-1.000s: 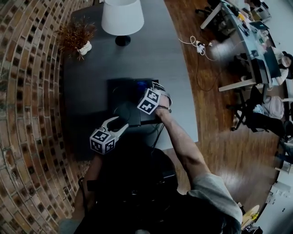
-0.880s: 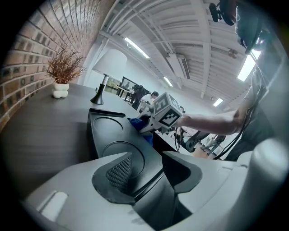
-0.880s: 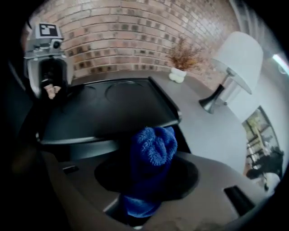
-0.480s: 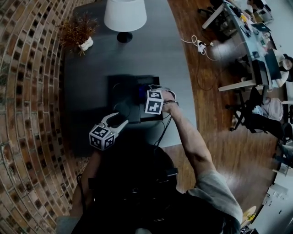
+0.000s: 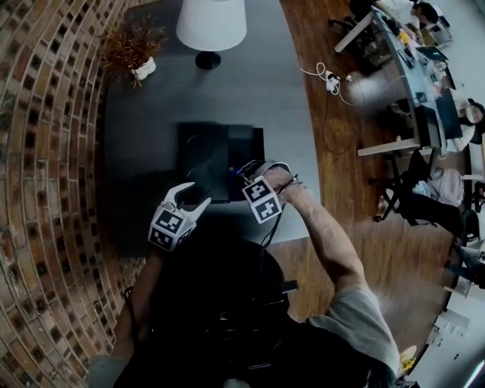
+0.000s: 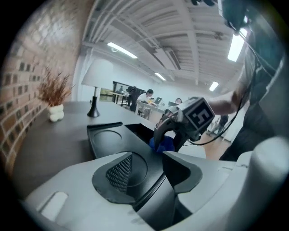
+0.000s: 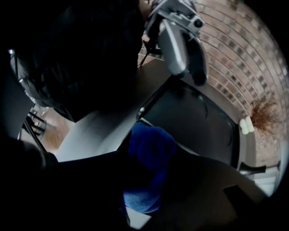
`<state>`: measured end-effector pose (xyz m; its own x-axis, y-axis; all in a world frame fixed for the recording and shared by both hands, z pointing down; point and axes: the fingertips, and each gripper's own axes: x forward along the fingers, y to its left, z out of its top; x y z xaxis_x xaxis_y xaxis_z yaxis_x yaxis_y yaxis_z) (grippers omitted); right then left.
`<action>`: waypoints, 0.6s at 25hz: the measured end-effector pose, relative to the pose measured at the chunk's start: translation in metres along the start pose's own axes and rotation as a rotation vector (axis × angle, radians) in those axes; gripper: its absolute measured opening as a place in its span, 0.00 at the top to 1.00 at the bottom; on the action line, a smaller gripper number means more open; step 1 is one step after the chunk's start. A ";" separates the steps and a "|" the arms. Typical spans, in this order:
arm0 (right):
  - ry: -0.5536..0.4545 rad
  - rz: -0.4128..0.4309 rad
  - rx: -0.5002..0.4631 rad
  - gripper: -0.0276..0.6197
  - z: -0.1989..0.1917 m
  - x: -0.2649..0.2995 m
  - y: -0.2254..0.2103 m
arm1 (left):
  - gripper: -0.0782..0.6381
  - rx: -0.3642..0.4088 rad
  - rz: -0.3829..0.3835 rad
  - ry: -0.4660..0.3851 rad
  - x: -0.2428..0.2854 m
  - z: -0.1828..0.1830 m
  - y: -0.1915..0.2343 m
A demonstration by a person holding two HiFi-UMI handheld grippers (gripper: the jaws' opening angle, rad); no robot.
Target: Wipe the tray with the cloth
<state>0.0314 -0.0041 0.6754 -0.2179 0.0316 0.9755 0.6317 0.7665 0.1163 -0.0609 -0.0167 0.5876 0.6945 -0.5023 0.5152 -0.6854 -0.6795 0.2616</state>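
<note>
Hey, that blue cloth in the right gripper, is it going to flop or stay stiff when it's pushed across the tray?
Probably floppy: the cloth bunches into a soft wad in the right gripper. It would likely drag rather than slide, since its surface looks plush, though the tray looks smooth.

This is an open-plan office with a lounge-like corner. Long desks carry laptops and screens, with rolling office chairs beside them on a wood floor. A power strip trails white cable across it. In the left gripper view, people sit at further desks under rows of strip lights and an exposed ceiling. The near corner has a brick wall and a grey worktop with a table lamp and a dried plant.
</note>
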 end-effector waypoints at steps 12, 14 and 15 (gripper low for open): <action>0.191 -0.080 0.264 0.69 -0.054 0.013 -0.030 | 0.61 0.451 -0.224 0.252 0.038 -0.037 -0.067; 0.254 -0.244 0.434 0.69 -0.085 0.003 -0.067 | 0.61 0.473 -0.227 0.259 0.038 -0.039 -0.068; 0.280 -0.337 0.512 0.69 -0.099 -0.003 -0.087 | 0.61 0.479 -0.227 0.259 0.038 -0.039 -0.068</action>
<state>0.0508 -0.1340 0.6812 -0.0968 -0.3775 0.9209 0.1158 0.9147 0.3872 0.0037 0.0316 0.6213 0.6946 -0.2100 0.6880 -0.3090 -0.9508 0.0217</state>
